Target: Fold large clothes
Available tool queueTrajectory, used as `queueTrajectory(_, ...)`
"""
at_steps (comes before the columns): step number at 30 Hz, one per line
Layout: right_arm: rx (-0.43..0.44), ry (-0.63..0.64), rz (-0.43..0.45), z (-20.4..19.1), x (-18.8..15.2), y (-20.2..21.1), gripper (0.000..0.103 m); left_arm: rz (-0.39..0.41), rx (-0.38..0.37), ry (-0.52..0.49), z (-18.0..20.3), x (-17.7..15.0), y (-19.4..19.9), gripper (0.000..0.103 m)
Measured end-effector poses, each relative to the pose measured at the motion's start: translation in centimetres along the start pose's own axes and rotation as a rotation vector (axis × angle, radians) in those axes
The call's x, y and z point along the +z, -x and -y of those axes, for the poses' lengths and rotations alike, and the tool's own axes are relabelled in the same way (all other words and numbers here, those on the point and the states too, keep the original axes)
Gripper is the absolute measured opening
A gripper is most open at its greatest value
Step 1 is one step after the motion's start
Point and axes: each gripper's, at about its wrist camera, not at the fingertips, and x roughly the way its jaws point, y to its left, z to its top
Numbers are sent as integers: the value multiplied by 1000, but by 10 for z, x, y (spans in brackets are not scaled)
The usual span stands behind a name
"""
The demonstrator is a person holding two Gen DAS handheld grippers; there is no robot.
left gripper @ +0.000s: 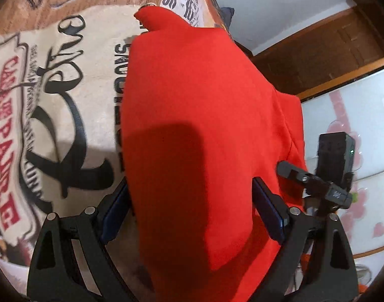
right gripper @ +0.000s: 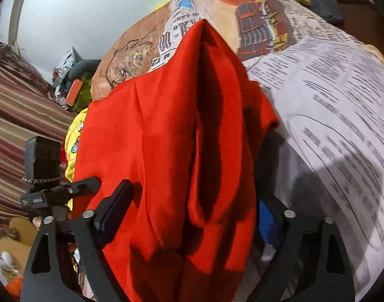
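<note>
Left wrist view first: we see our left gripper [left gripper: 192,201] with its 2 blue-padded fingers [left gripper: 270,209] spread wide, and the red garment [left gripper: 199,100] running between them. The cloth fills the gap from pad to pad, yet we cannot tell whether the pads press on it. The garment stretches away from us in a long strip over the printed bedspread [left gripper: 66,100], reaching toward the bed's far edge, where a narrow red tip [left gripper: 151,17] ends near a newspaper-style patch. Its right side hangs over the bed's right edge, beside a white cabinet [left gripper: 355,115] with red heart shapes.

Right wrist view: our right gripper [right gripper: 189,214] also stands wide, its left pad [right gripper: 116,209] lying against the red cloth, while its right finger is mostly hidden behind the fabric. Here the garment lies bunched in deep lengthwise folds, draped between the jaws and tapering toward the bed's far edge. A yellow printed cloth [right gripper: 75,136] peeks out at the garment's left side, just beside the bed's left edge.
</note>
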Motion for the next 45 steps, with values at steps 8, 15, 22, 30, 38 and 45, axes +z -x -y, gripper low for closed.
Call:
queueTrajectory(8,25,2,-15,-3,0,4,36,25,-37,-5,7,3,2,58)
queueTrajectory(15,4,96,29,-36,4,20,27,87,31,-100,33,-2,30,37)
queueTrajectory(22,39,176,84,-92,20,29,27,206,69,-164,49,-5,95,36)
queueTrajectory(30,88,295,138,-172,46,18,27,356,109,-170,34,2,189,36)
queueTrajectory(38,116,351,102,-235,71,-47,27,424,170,-99,-29,14,243,36)
queueTrajectory(45,110,328,13,-249,81,-123,27,392,197,0,-108,24,240,36)
